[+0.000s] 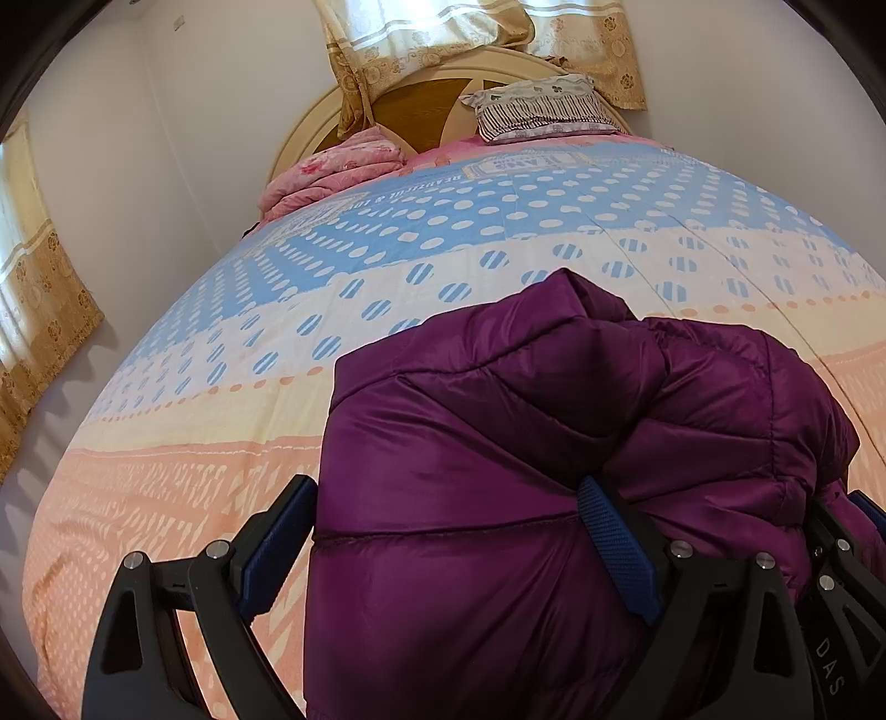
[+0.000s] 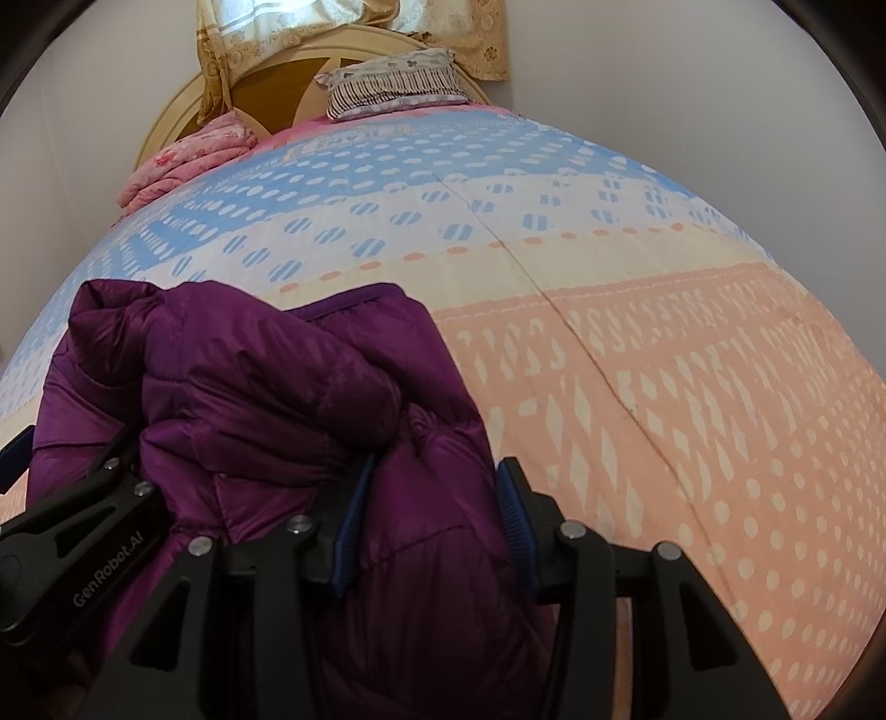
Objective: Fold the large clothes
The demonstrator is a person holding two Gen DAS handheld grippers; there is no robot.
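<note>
Right gripper [image 2: 434, 526]: its two blue pads are set part-way apart with a thick roll of the purple padded jacket [image 2: 266, 387] between them; the fabric fills the gap and both pads appear to press on it, so this reads as a grip on the garment.

Left gripper [image 1: 448, 548]: its pads stand much wider. The jacket [image 1: 554, 443] fills the space and folds over the right-hand pad [image 1: 620, 548]; the left-hand pad [image 1: 277, 543] sits at the fabric's edge, and contact there cannot be confirmed, so whether this gripper is clamped cannot be told.

The two grippers sit close beside each other at the same bunched near end of the jacket; each appears at the margin of the other's view.

The jacket lies in a rumpled heap on the bedspread [image 1: 166, 443], near the foot edge of the bed, over the pink band. Its bulk runs away from both grippers toward the head of the bed, so its long axis appears to lie roughly along the pointing direction of the tools. Neither hand is clearly nearer.

Judgement: any coming fold probably turns on carrying this near end forward over the far part.

Beyond: a striped pillow [image 1: 545, 108] and a pink quilt [image 1: 332, 171] at the headboard [image 1: 421, 105], under a curtain [image 1: 443, 39].
</note>
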